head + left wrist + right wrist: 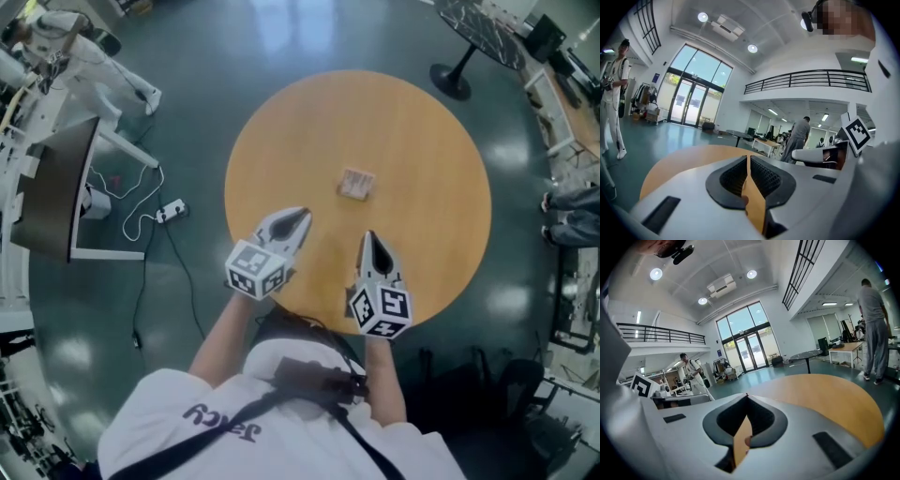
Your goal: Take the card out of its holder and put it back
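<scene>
The small card in its holder [356, 183] lies flat near the middle of the round wooden table [441, 141]. My left gripper [301, 215] hovers over the table's near left part, below and left of the holder, shut and empty. My right gripper [367, 237] hangs just below the holder, also shut with nothing in it. In the left gripper view the jaws [748, 158] meet tip to tip above the table [675, 164]. The right gripper view shows its jaws [746, 395] closed over the table [825, 394]. The card does not appear in either gripper view.
A dark round table [480, 30] stands at the far right. A power strip with a cable [170, 212] lies on the floor at the left, beside a dark panel [54, 187]. Someone's legs [572, 214] are at the right edge. People stand in the hall in both gripper views.
</scene>
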{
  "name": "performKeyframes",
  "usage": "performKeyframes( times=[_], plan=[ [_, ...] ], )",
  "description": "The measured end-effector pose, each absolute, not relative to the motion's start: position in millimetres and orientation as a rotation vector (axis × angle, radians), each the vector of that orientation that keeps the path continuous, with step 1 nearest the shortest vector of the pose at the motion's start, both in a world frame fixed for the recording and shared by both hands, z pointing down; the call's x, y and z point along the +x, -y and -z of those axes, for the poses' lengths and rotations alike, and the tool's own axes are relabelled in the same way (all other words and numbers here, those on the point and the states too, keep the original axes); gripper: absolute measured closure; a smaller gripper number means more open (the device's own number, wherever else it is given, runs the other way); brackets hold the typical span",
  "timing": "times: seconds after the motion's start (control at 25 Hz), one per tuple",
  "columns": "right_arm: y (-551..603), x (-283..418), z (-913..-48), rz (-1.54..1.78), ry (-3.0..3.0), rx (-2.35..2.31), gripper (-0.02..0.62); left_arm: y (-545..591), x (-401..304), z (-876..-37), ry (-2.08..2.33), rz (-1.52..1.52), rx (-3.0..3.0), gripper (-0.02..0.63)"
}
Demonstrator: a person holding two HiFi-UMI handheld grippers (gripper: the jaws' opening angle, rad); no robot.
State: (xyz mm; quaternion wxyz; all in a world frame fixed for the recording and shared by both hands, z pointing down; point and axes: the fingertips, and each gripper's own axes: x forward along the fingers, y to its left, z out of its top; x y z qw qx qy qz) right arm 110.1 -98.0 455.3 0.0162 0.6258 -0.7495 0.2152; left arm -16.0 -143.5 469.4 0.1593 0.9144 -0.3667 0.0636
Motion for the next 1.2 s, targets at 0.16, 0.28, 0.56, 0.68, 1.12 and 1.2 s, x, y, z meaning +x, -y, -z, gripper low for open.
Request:
performKeyframes(
  times=[0.16,0.28,0.56,0.68,1.12,1.2],
  plan=[
    [108.3,113.8,-465.9,-0.707,2.297,1.957,0.578,159.7,-29.0,-484.7,1.017,-0.288,2.646,0.581],
    [116.2,117.7,-472.1,-0.734,2.268,1.966,0.578,171.3,-36.1,-495.3,0.968,-0.376,2.684,0.575],
    [127.8,122.3,-488.2,-0.792,2.207,1.966,0.578,184.6,-66.9,-526.7,0.763,-0.597,2.725,0.575],
    [131.1,126.0,-495.7,-0.816,2.186,1.960,0.578,189.5,-81.5,-542.2,0.688,-0.675,2.706,0.575],
    [135.2,132.9,-517.8,-0.852,2.127,1.909,0.578,227.8,-131.1,-597.4,0.451,-1.082,2.728,0.489],
    [135.8,135.9,-520.3,-0.853,2.112,1.910,0.578,238.6,-137.5,-610.5,0.388,-1.200,2.733,0.457]
  ],
)
